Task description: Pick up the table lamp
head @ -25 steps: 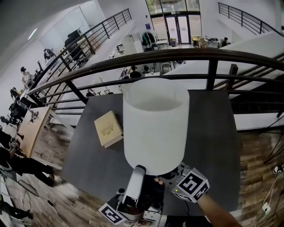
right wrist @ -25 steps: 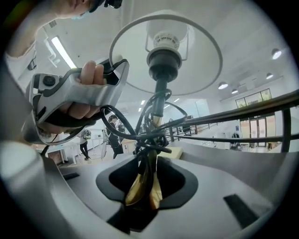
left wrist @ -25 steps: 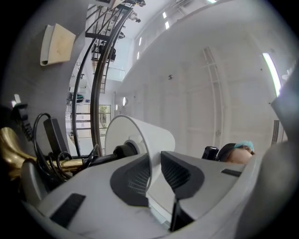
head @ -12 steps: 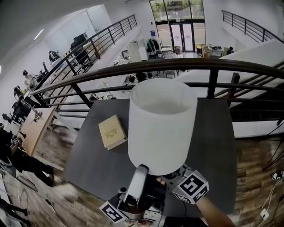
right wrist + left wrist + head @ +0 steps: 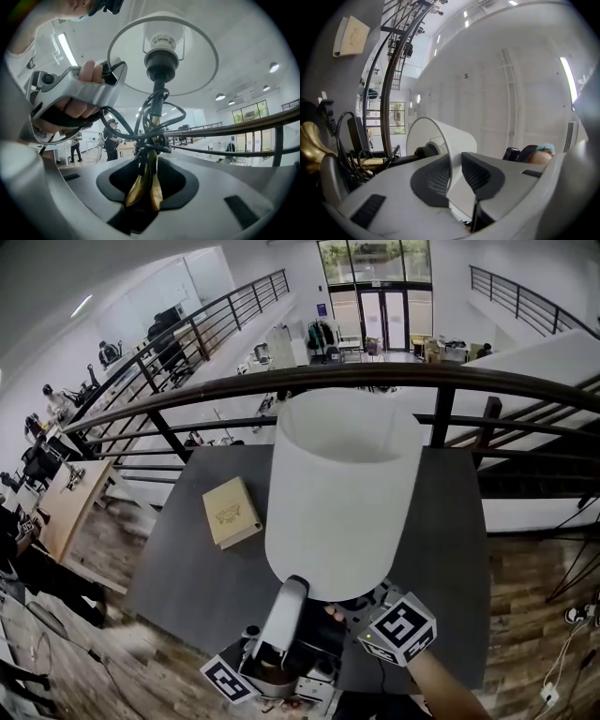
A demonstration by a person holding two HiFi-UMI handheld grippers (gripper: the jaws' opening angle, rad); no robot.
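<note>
The table lamp has a white drum shade that fills the middle of the head view, held up over the dark table. My left gripper is shut on the shade's lower rim, with the thin wall pinched between its pads. My right gripper is shut on the lamp's brass stem, just below the black cord wound around it. The socket and bulb stand above, inside the shade. In the head view both sets of jaws are hidden under the shade; only the left gripper's body and the right gripper's marker cube show.
A tan book lies on the table left of the lamp. A dark metal railing runs right behind the table, with an open office floor far below. A hand grips the left gripper's handle beside the stem.
Both grippers and the lamp have risen a little; the shade stands higher and nearer the camera than a second ago. The book has stayed in place.
</note>
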